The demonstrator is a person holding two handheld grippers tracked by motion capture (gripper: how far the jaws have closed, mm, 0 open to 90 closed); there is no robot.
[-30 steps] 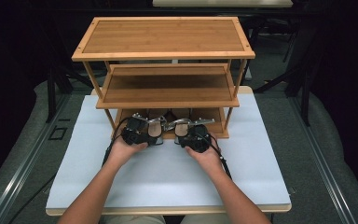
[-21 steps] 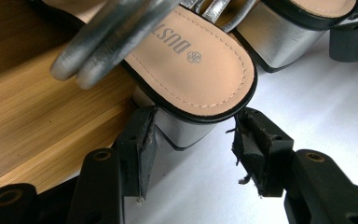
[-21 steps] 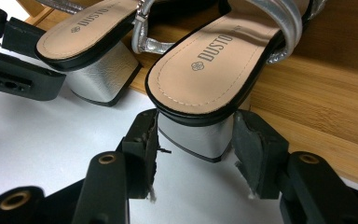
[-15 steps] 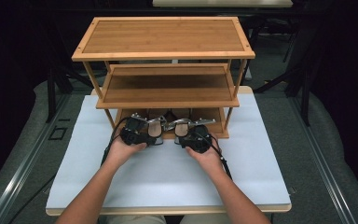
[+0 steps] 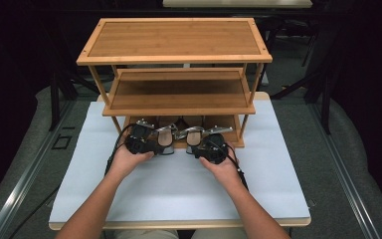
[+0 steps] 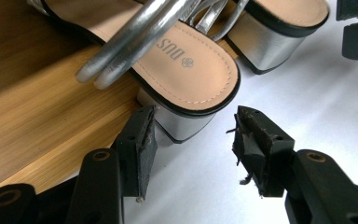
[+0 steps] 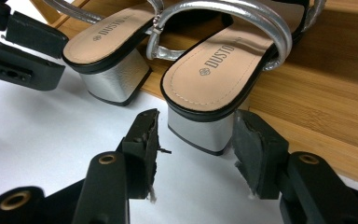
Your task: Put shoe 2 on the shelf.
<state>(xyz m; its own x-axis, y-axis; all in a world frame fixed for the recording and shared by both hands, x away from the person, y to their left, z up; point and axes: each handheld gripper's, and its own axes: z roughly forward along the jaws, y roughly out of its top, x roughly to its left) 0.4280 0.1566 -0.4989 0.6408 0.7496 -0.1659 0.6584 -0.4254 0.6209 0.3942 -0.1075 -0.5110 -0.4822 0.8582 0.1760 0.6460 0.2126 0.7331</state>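
So there's a pair of silver block-heel sandals sitting on the bottom shelf of a bamboo rack [image 5: 179, 94], middle of the high view, with both heels poking out over the front edge toward the white table [image 5: 179, 184].

Left gripper [image 6: 193, 135]: jaws wide open, holding nothing. The left sandal [image 6: 191, 70] sits dead ahead and above the tips in the left gripper view, its silver heel block right in the gap between them. The lower-left jaw is just beside the heel's corner, maybe brushing it; the right jaw is clearly apart.

Right gripper [image 7: 196, 135]: also open and empty. In the right gripper view the right sandal [image 7: 219, 74] has its heel block sitting squarely between the two jaws, so closing would land on the heel's sides. I can't tell if either pad is already touching.

The long axis of each shoe runs from the heel at the shelf edge back into the rack, so it goes away from the jaws, toward the top of each gripper view. Each hand is nearest its own shoe, and my guess is that the next move is a squeeze and a pull straight out.

Compared with a second ago in the high view, basically nothing's different: both hands are parked in the same spot at the shelf front, and the shoes haven't budged.
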